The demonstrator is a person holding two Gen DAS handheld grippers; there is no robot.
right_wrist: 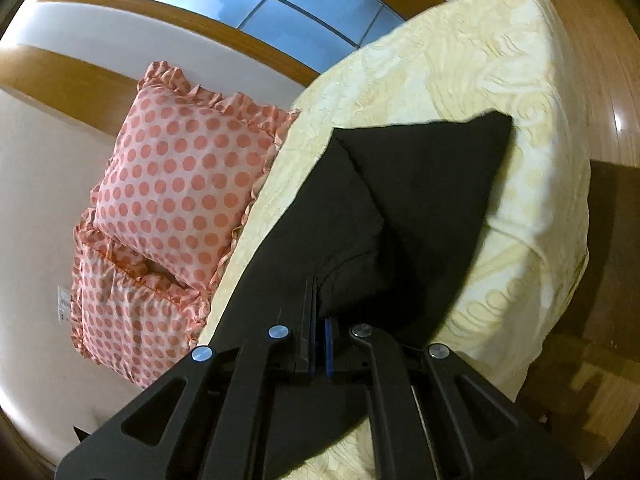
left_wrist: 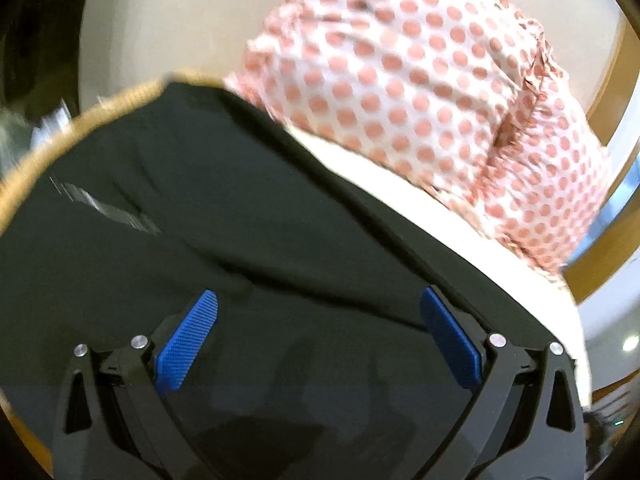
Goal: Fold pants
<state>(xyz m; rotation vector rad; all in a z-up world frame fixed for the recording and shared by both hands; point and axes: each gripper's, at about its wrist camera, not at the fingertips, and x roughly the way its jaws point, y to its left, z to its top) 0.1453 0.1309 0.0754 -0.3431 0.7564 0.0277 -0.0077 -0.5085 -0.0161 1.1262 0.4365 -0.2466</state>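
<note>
The black pants [right_wrist: 400, 208] lie on a cream patterned bed cover [right_wrist: 500, 80], part folded over with a corner toward the far end. My right gripper [right_wrist: 319, 320] is shut on a bunched fold of the pants and holds it. In the left wrist view the pants [left_wrist: 240, 216] fill the lower frame, with a tan ribbed waistband [left_wrist: 80, 120] along the upper left edge. My left gripper [left_wrist: 318, 304] is open, its blue pads [left_wrist: 188, 344] wide apart just above the cloth.
Two pink polka-dot frilled pillows [right_wrist: 180, 184] lean at the head of the bed, beside the pants; one shows in the left wrist view [left_wrist: 420, 92]. A wooden headboard band [right_wrist: 80, 84] and window [right_wrist: 260, 4] are behind. Wooden floor [right_wrist: 592, 380] lies to the right.
</note>
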